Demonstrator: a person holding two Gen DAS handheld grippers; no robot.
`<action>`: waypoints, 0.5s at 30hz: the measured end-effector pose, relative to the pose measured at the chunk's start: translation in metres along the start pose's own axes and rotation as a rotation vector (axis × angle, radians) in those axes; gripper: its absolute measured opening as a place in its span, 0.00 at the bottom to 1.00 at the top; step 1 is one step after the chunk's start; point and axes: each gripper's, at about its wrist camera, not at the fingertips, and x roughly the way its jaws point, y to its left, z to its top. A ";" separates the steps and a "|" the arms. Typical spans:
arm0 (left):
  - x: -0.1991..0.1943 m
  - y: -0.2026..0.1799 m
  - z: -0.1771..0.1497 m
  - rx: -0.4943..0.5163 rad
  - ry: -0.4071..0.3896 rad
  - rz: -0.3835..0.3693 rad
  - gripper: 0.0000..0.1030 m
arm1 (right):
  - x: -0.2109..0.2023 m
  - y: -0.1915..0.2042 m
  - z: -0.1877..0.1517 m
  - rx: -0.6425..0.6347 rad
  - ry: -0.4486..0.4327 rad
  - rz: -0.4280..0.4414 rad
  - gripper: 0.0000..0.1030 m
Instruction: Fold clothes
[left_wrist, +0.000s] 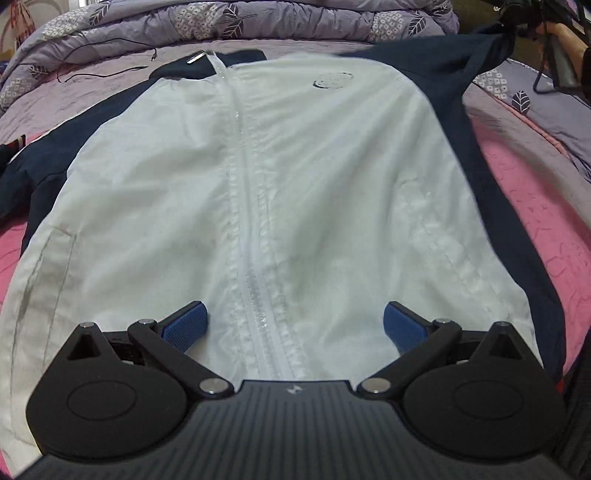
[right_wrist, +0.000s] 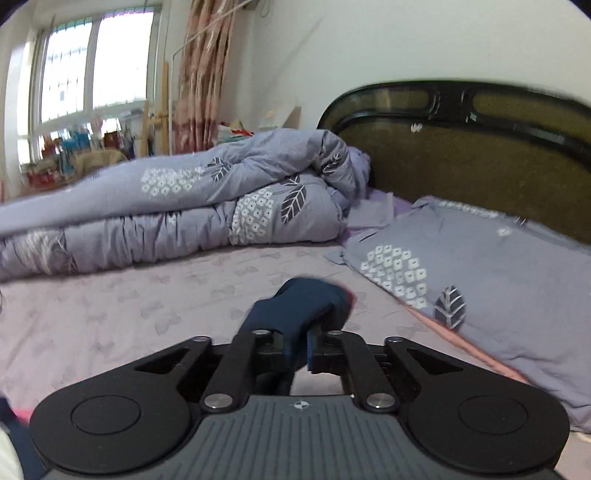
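A white jacket (left_wrist: 295, 177) with navy sleeves and a centre zip (left_wrist: 255, 280) lies front-up on the bed. My left gripper (left_wrist: 293, 319) hovers open over its lower hem, blue pads either side of the zip, nothing between them. The navy right sleeve (left_wrist: 480, 55) is stretched up toward the top right corner, where the other gripper and a hand (left_wrist: 565, 37) show. In the right wrist view my right gripper (right_wrist: 301, 345) is shut on a bunch of navy sleeve fabric (right_wrist: 306, 306), held above the sheet.
A rolled lavender quilt (right_wrist: 184, 206) lies along the far side of the bed, a matching pillow (right_wrist: 480, 280) at the dark headboard (right_wrist: 480, 147). A thin black cable (left_wrist: 99, 72) lies on the sheet beyond the collar. Pink sheet (left_wrist: 535, 221) flanks the jacket.
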 end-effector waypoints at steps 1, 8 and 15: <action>0.000 -0.001 -0.001 0.006 0.000 0.004 1.00 | 0.015 -0.005 -0.010 -0.041 0.063 -0.024 0.37; -0.019 0.014 -0.001 -0.039 -0.020 0.018 1.00 | 0.040 -0.007 -0.122 -0.245 0.323 -0.168 0.73; -0.077 0.068 -0.014 -0.125 -0.110 0.215 1.00 | -0.100 0.002 -0.149 -0.205 0.210 0.217 0.89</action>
